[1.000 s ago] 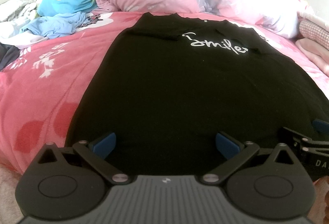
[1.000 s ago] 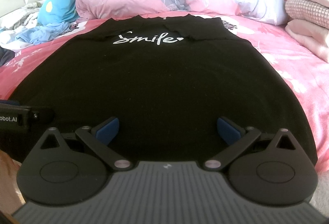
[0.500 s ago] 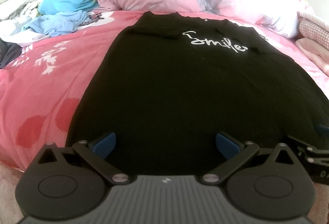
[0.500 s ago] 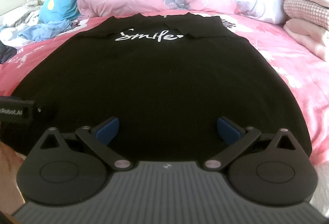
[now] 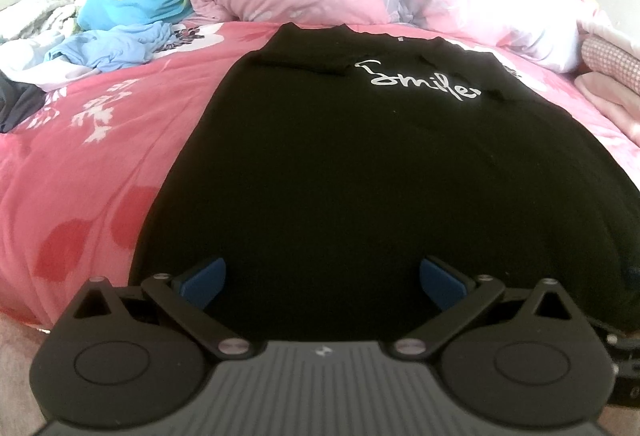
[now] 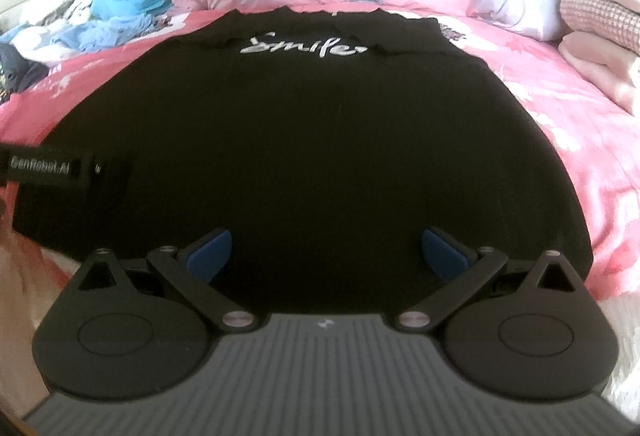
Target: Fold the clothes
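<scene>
At the near hem of the black T-shirt, spread flat on the pink bedspread, left gripper and right gripper hover with jaws wide, holding nothing; next, seemingly, pinch the hem corners and fold toward the far collar.

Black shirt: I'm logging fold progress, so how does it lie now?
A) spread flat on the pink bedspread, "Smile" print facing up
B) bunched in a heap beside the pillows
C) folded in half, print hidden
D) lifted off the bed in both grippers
A: the shirt lies spread flat on the bedspread with the print showing, and both grippers are open and empty.
</scene>
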